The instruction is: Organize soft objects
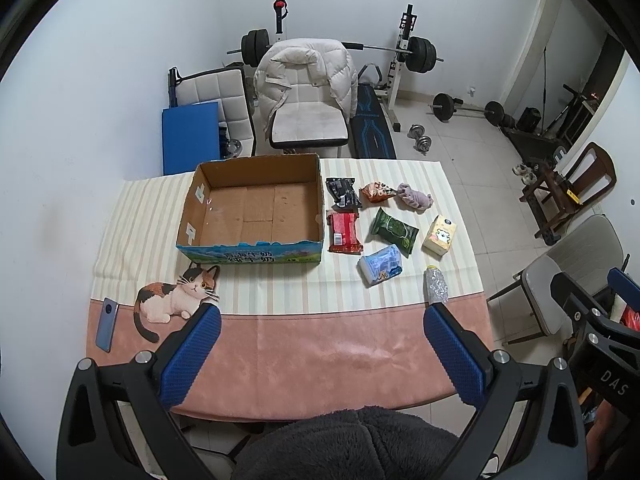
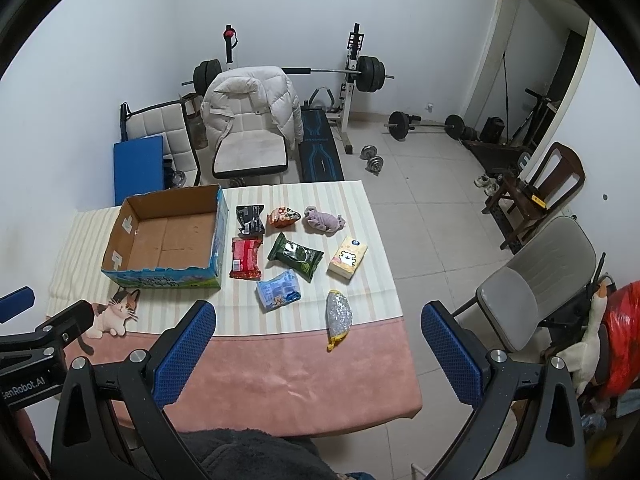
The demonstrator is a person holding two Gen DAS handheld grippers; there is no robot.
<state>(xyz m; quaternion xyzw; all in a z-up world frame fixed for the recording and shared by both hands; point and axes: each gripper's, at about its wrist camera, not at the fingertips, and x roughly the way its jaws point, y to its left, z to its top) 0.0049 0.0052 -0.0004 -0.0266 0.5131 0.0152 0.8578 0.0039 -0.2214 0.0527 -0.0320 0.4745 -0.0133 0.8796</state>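
An empty cardboard box [image 1: 256, 208] [image 2: 168, 240] stands open on the table's left half. To its right lie several soft items: a black packet [image 1: 343, 192], an orange snack bag [image 1: 377, 191], a purple cloth [image 1: 414, 197], a red packet [image 1: 344, 232], a green wipes pack [image 1: 394, 231], a yellow tissue pack [image 1: 440, 236], a blue tissue pack [image 1: 380, 265] and a clear bag [image 1: 436, 285] [image 2: 339, 317]. My left gripper [image 1: 320, 322] is open and empty above the near table edge. My right gripper [image 2: 318, 320] is open and empty, near the table's front right corner.
A phone [image 1: 106, 325] lies at the table's left front beside a printed cat [image 1: 176, 296]. Chairs [image 2: 532, 284] stand to the right. A chair with a white jacket [image 1: 308, 92] and a weight bench stand behind the table.
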